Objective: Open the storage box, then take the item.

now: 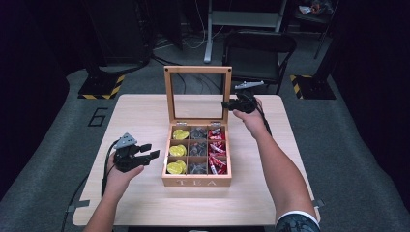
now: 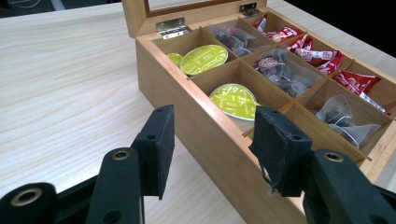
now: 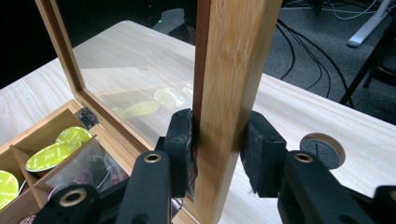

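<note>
The wooden tea box [image 1: 196, 181] sits mid-tabletop [image 1: 145, 116] with its glass-paned lid [image 3: 233, 70] standing upright. The right gripper [image 1: 233, 103] has its fingers [image 3: 180, 140] around the lid's side frame, one pad touching and the other a hair off, so the grip looks loose. The left gripper [image 1: 143, 153] hovers beside the box, fingers [image 2: 159, 144] partly spread and empty. The step appears to be lid handling; next, the right gripper either lets go cleanly or swings the lid down.
</note>
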Demonstrator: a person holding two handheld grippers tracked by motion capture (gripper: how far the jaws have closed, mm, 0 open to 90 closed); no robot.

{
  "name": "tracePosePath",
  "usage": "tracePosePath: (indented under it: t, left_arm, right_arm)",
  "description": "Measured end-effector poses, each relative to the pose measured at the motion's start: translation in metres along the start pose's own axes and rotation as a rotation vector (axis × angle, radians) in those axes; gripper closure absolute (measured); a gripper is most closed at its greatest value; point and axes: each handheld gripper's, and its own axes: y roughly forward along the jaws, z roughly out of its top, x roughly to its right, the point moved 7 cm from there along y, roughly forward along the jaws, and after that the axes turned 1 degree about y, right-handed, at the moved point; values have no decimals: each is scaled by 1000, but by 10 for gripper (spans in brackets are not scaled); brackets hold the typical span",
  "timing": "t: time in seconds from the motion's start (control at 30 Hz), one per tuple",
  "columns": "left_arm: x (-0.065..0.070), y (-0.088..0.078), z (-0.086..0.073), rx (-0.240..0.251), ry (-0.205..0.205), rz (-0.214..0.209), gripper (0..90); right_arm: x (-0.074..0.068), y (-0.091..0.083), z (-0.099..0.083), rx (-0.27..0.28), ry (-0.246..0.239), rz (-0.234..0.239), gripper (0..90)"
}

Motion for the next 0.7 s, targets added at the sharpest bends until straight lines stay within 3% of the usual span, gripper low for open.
tracePosePath:
  t: [0.27,0.47,0.57,0.7]
  left_arm:
    - [0,-2,0,1,-2,3,489]
    - [-1,-3,-2,-1,-7,8,488]
    - [0,-3,-2,1,-4,13,487]
    - [0,-4,-2,2,-11,17,485]
  right_arm:
    - [-2,-1,0,-9,-3,-15,644]
    - [-5,-9,-1,-5,-13,-31,515]
    - [-8,-17,-1,8,-3,-41,482]
    - [-15,-28,-4,12,-26,-46,467]
